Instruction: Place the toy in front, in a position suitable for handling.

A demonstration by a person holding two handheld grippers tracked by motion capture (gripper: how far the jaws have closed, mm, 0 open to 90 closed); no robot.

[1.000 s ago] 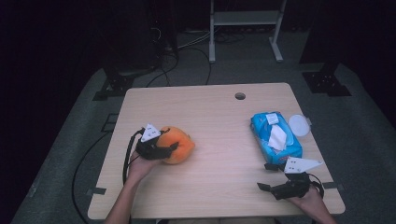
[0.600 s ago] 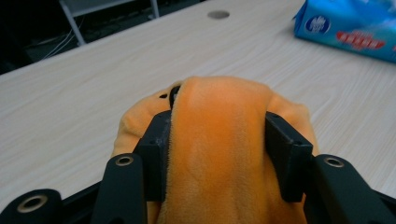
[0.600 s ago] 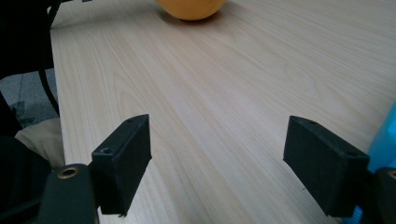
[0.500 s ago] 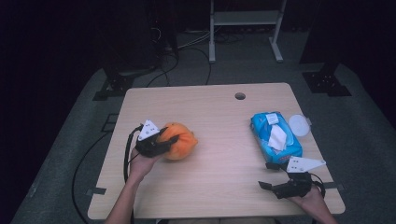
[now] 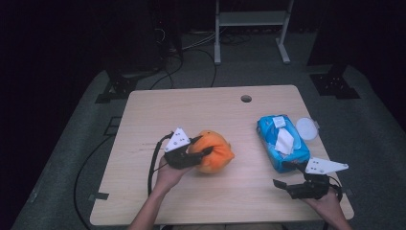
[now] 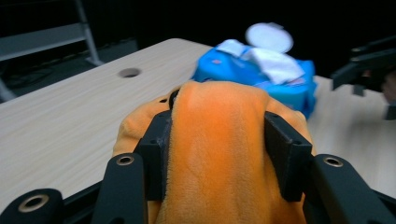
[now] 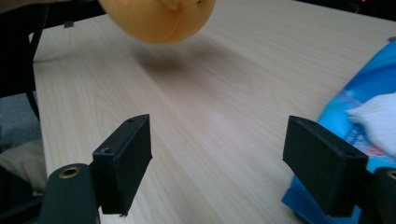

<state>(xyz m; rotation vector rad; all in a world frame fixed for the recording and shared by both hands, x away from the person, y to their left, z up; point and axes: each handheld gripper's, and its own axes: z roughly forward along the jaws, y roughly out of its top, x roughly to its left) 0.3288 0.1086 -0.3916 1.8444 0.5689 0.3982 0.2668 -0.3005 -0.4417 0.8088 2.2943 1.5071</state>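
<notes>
Left tongs (image 5: 201,152) grip orange plush (image 5: 216,151), seemingly clear of wipes pack (image 5: 280,143).

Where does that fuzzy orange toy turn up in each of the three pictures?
High view: the orange plush toy sits left of centre on the table, clamped in the left tool.
Left gripper view: the toy fills the lower middle, squeezed between the two black jaws.
Right gripper view: its underside hangs at the top edge, shadow beneath.
Shared landmark: the blue wipes pack.
</notes>
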